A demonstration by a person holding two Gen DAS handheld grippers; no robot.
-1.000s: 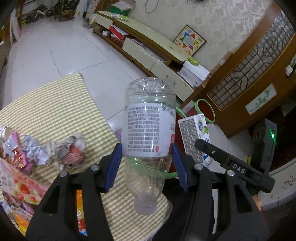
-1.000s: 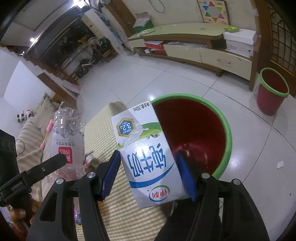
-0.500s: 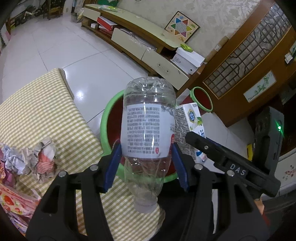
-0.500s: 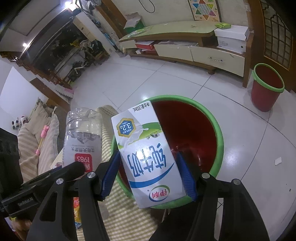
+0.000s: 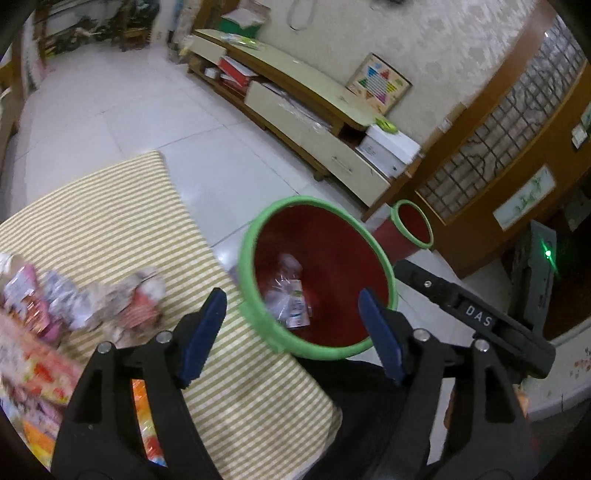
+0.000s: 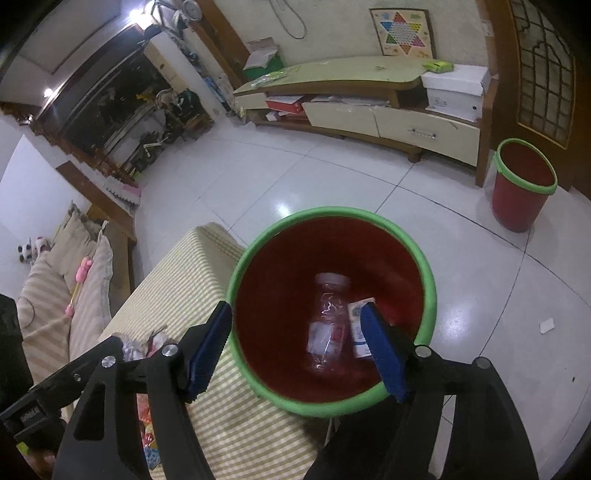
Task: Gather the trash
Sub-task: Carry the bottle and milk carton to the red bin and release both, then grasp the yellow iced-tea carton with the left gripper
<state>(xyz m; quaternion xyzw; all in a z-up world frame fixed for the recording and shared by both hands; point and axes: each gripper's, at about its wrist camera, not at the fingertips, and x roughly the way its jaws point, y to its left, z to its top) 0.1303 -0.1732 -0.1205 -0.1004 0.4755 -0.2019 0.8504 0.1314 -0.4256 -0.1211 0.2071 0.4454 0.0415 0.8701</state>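
- Fingers (image 5: 203, 328) of the left gripper (image 5: 291, 334): blue pads spread apart, nothing between them. The jaws have just been opening; the bottle they clamped a moment ago is no longer in the grip.
- Fingers (image 6: 382, 350) of the right gripper (image 6: 297, 349): blue pads likewise spread and empty. These jaws have also just been opening, and the carton they held is released.
- Both grippers point steeply down over the mouth of the red bin (image 6: 430, 295), which has a green rim and stands on the white tiled floor, against the edge of the checked cushion (image 5: 110, 206).
- Plastic bottle (image 6: 328, 325): lies on the bottom of the red bin, cap end toward the far wall of the bin.
- Milk carton (image 6: 358, 325): lies in the same bin, just beside the bottle; the right pad of the right gripper partly hides it in the right wrist view.
- Crumpled wrappers (image 5: 125, 302) and bright packets (image 5: 26, 365) lie on the checked cushion, blurred in the left wrist view.
- Second red bin (image 6: 522, 188), also green-rimmed, stands well apart near the wooden door frame.
- Low cabinet (image 6: 369, 110) runs along the far wall, with a white box (image 6: 456, 88) on its end and a star-pattern game board (image 6: 400, 31) leaning on the wall above.
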